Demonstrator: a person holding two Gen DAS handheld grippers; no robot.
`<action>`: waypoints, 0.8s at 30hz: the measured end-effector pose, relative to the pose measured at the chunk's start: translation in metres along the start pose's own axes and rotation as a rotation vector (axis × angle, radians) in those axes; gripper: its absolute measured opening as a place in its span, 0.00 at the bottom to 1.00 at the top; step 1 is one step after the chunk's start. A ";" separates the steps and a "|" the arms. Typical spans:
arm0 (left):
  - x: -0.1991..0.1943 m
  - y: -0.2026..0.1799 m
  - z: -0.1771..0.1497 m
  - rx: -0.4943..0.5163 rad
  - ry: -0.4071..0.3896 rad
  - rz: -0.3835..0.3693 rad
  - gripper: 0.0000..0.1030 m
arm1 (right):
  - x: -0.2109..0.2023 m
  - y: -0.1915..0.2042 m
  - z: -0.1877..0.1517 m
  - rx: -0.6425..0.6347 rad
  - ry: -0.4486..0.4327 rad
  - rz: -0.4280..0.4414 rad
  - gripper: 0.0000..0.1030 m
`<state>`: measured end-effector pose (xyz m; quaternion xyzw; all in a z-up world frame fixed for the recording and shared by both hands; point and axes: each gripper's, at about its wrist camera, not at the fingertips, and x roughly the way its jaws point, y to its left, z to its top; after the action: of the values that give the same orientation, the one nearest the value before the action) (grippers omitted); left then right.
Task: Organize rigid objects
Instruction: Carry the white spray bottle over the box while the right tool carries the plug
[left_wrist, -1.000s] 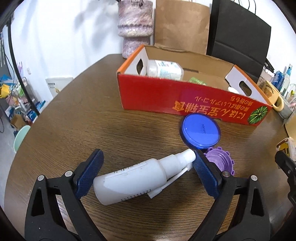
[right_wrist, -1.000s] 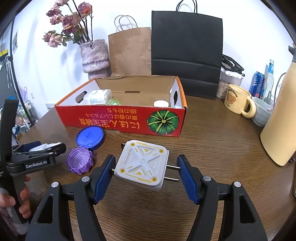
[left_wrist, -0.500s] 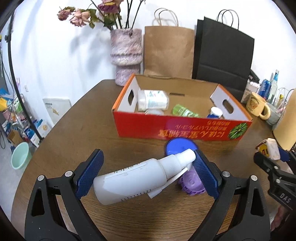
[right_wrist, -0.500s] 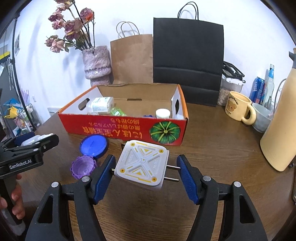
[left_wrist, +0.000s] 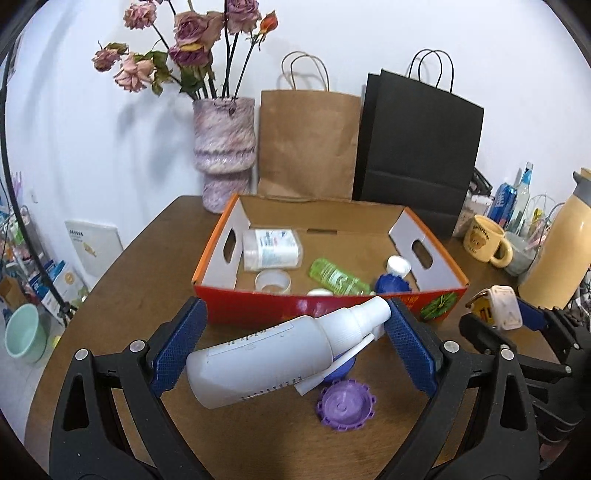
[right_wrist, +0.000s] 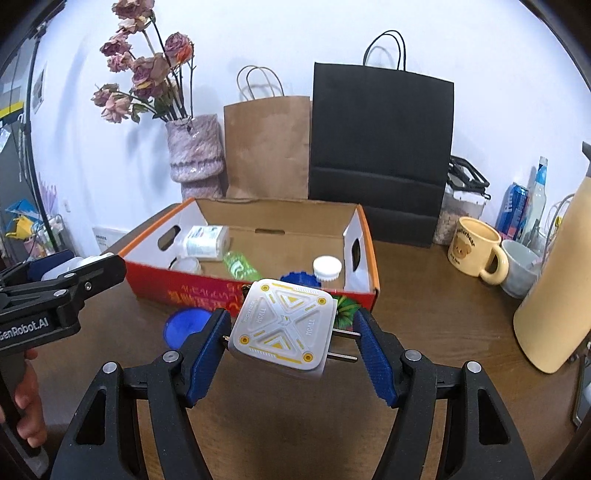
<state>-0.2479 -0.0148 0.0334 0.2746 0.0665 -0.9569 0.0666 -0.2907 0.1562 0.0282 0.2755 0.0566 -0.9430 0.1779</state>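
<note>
Two grippers, each clamping one item above the round brown wooden table (left_wrist: 122, 288).

Left gripper (left_wrist: 291, 349) pinching a white plastic spray bottle (left_wrist: 273, 354) end to end, tilted, nozzle toward the red cardboard box (left_wrist: 258, 308) just ahead. Right gripper (right_wrist: 291, 349) squeezing a white square plug adapter with yellow marks (right_wrist: 284, 328), prongs against the right pad, hovering before the box's front wall. Lying on the table below: a purple ridged cap (left_wrist: 345, 404) beside a blue round lid (right_wrist: 184, 325).
</note>
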 end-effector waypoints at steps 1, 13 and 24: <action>0.000 0.000 0.003 -0.003 -0.006 -0.002 0.92 | 0.001 0.000 0.003 0.002 -0.007 -0.003 0.71; 0.017 0.005 0.026 -0.036 -0.043 0.005 0.92 | 0.019 0.002 0.024 0.004 -0.031 -0.008 0.71; 0.046 0.000 0.044 -0.039 -0.044 0.016 0.92 | 0.051 -0.001 0.041 0.027 -0.025 -0.005 0.71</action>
<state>-0.3093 -0.0263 0.0458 0.2528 0.0816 -0.9606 0.0812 -0.3521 0.1333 0.0352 0.2660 0.0424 -0.9474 0.1726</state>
